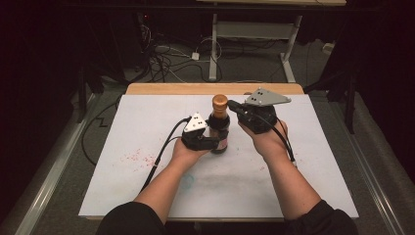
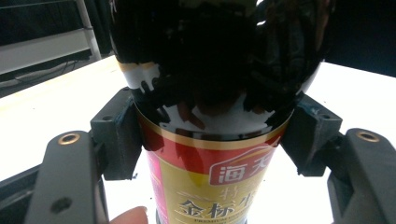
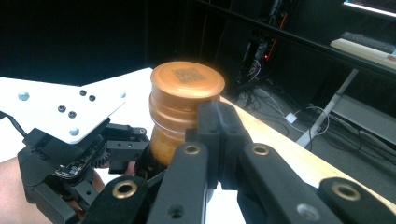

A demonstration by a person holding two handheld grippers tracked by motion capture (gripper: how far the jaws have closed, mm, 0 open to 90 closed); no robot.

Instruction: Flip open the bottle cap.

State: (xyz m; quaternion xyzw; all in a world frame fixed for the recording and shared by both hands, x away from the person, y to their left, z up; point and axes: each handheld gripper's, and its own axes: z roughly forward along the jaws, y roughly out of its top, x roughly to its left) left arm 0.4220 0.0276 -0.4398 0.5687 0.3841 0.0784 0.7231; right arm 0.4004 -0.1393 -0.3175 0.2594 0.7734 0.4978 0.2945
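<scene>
— So where does the bottle (image 1: 219, 126) stand?

— Upright on the white desk (image 1: 147, 137), toward the far edge, with the wooden strip (image 1: 166, 88) of the desk just behind it. Dark glass, a red and gold label, and a copper-coloured cap (image 3: 186, 84) on top.

— And the left claw (image 1: 209, 142) relative to the bottle?

— It comes in from the bottle's left side, low down, at the height of the label. In the left gripper view one pad presses each side of the glass just above the label, so the claw is clamped around the body, opened only as wide as the bottle itself.

— The right claw (image 1: 232, 105)?

— Higher, at the bottle's neck, reaching in from the bottle's right. In the right gripper view its jaws stand close together right beside the cap, apparently against it; whether they pinch the cap or merely rest beside it, I cannot tell.

— How are the hands held?

— The left hand (image 1: 188, 149) sits low beside the bottle's base, forearm angled inward. The right hand (image 1: 266, 139) is raised, wrist bent toward the bottle, its grey plate (image 1: 266, 98) facing up.
</scene>
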